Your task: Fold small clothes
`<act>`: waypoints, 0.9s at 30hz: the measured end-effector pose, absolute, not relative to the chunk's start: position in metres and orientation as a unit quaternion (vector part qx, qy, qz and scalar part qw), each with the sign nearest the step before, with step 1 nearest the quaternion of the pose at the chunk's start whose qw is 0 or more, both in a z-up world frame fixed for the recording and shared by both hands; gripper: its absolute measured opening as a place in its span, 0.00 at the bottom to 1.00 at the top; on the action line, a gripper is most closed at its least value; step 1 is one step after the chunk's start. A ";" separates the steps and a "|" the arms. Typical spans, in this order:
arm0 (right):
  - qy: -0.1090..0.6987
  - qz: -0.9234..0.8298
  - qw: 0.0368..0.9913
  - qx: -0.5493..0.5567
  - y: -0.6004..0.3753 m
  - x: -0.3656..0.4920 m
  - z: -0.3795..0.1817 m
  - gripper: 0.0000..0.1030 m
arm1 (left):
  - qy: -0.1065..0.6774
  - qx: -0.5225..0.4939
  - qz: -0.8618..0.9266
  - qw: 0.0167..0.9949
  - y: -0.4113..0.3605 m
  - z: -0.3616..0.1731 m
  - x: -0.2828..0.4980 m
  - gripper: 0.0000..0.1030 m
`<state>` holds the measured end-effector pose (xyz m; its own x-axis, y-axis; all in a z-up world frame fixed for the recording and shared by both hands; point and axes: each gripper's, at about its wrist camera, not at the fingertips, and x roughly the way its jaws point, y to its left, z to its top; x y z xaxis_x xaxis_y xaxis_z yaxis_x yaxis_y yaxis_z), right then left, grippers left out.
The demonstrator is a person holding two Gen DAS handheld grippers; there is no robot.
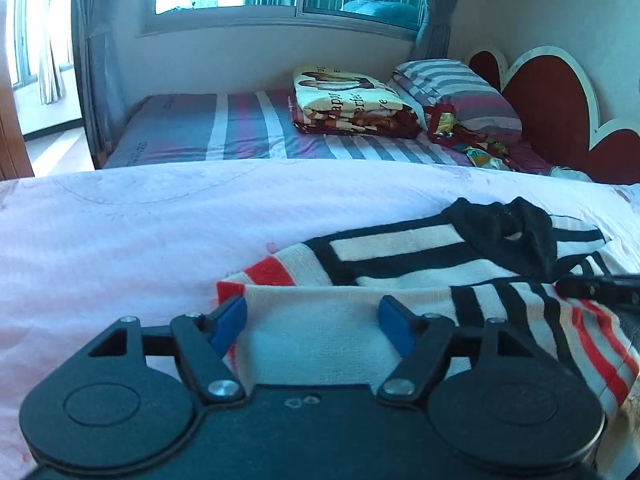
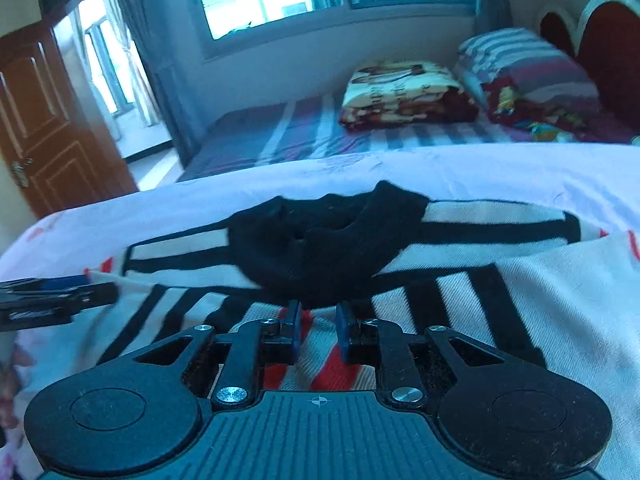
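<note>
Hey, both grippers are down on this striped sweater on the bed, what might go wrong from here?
1. The left gripper is wide open over the striped sweater; closing here might also pinch the pink bedsheet.
2. The right gripper has a narrow gap near the black collar and may catch only one layer, skewing the fold.

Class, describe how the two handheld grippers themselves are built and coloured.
Both the left gripper and right gripper are black plastic with blue finger pads, two round discs, triangular cut-out links and silver screws. The right body is ribbed with a crosshair mark.
</note>
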<state>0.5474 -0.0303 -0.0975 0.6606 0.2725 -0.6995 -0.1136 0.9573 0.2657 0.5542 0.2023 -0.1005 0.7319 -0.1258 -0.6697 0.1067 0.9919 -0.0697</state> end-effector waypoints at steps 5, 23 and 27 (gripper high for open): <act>0.373 0.145 0.909 0.120 -0.024 0.536 -0.076 0.17 | 0.327 -0.021 -0.076 0.942 0.184 -0.073 0.524 0.71; 0.384 0.077 0.917 0.080 -0.068 0.515 -0.077 0.17 | 0.307 0.038 -0.088 0.947 0.174 -0.081 0.508 0.71; 0.412 0.063 0.903 0.101 -0.083 0.524 -0.089 0.17 | 0.331 0.028 -0.091 0.939 0.181 -0.078 0.551 0.76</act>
